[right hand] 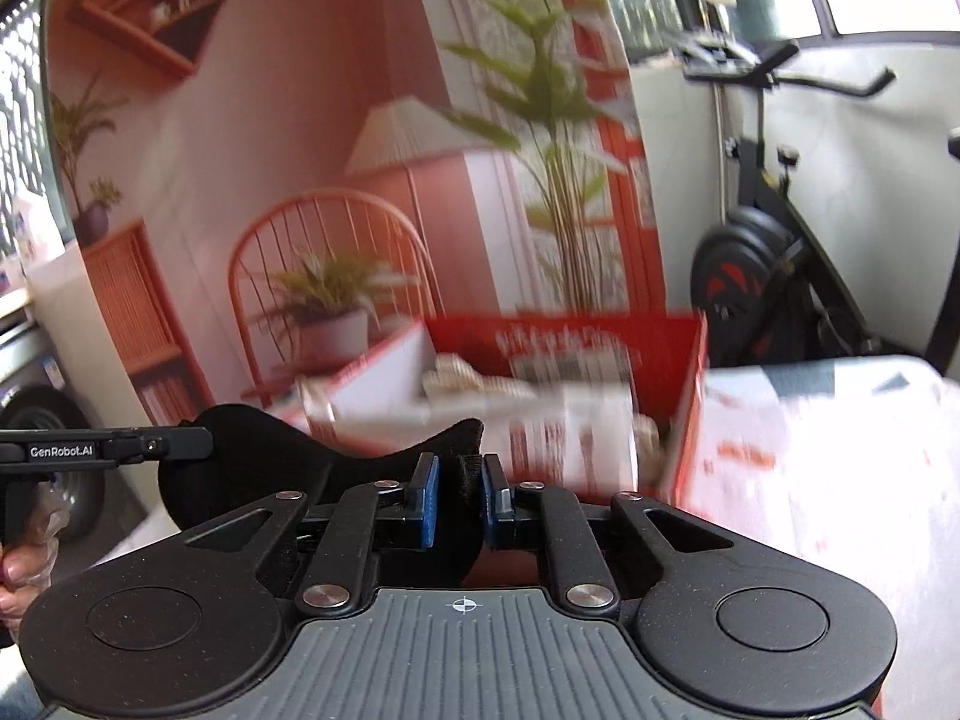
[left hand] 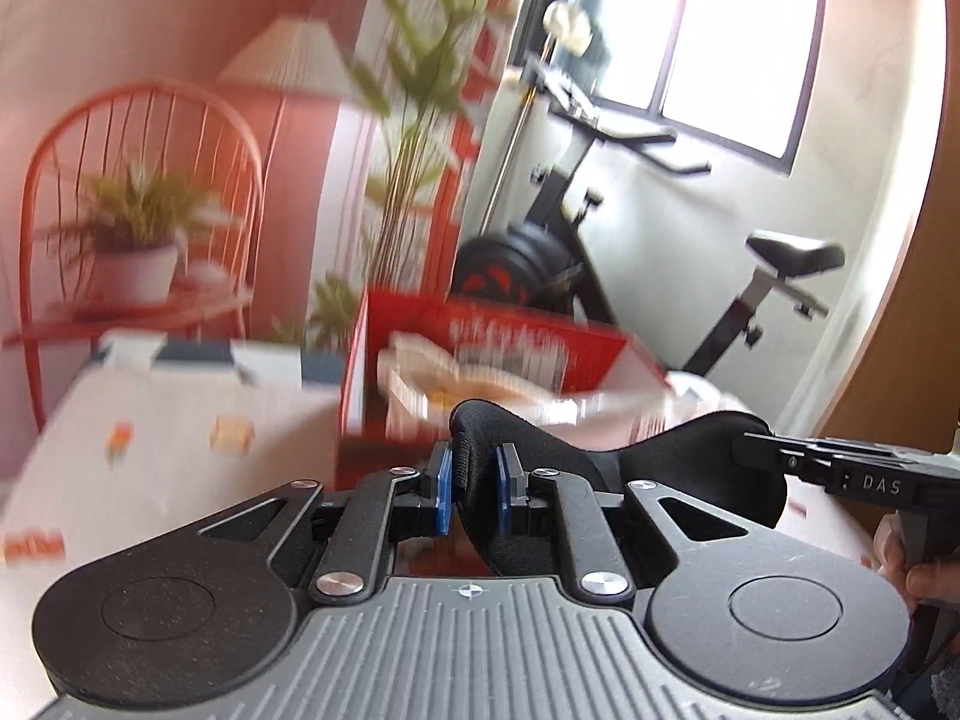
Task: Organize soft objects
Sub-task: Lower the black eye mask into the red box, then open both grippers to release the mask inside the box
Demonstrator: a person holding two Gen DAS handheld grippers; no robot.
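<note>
1. While the black cloth (left hand: 660, 456) hangs stretched between both claws, it sits above the bench (left hand: 150, 420), in front of the red box (left hand: 540, 336).
2. Left claw (left hand: 474, 489) is clamped on one end of it; right claw (right hand: 459, 504) is clamped on the other.
3. Pale soft things already lie in the box, so some sorting looks done.
4. Left to do, I judge: folding or placing this cloth.

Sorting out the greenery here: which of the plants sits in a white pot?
The small fern in front of the orange chair; the tall leafy plant shows only bare stems, its base hidden behind the red box.
</note>
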